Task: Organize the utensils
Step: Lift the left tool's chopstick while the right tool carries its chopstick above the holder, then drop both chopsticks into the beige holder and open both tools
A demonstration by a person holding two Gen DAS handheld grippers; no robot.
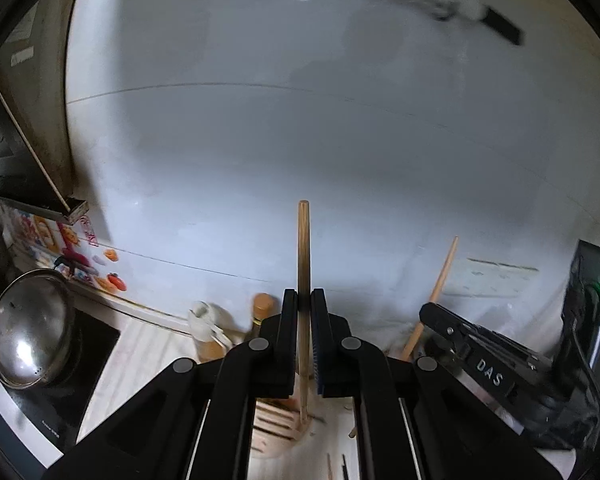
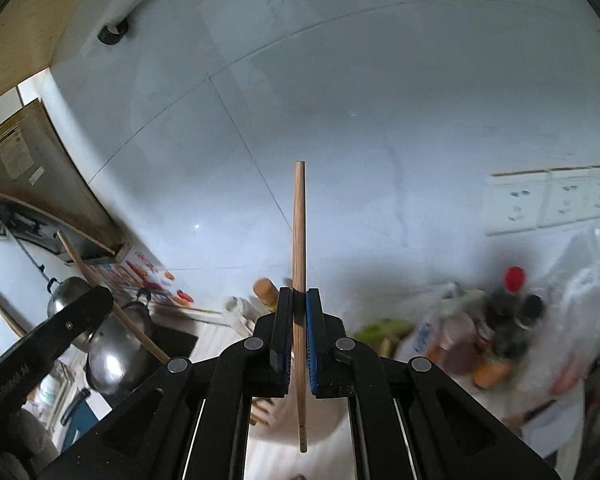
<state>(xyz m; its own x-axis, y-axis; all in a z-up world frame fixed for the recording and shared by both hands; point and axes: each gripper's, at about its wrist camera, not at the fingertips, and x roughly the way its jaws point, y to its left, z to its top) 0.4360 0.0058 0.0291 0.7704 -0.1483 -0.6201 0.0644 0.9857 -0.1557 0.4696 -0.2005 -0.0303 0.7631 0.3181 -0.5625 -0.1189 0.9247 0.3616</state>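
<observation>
My left gripper [image 1: 303,296] is shut on a wooden chopstick [image 1: 303,248] that stands upright, its lower end near a slatted wooden holder [image 1: 274,424] below the fingers. My right gripper [image 2: 299,294] is shut on a second wooden chopstick [image 2: 299,232], also upright, its lower end hanging free over the pale counter. In the left wrist view the right gripper [image 1: 480,356] shows at the right with its chopstick [image 1: 440,284] slanting up. In the right wrist view the left gripper [image 2: 52,332] shows at the left with its chopstick [image 2: 112,304].
A steel pot with lid [image 1: 28,332] sits on a black stove at the left. An orange-capped bottle [image 1: 263,308] and a white object [image 1: 206,320] stand by the white tiled wall. Bottles and plastic bags [image 2: 508,320] crowd the right counter below wall sockets [image 2: 552,200].
</observation>
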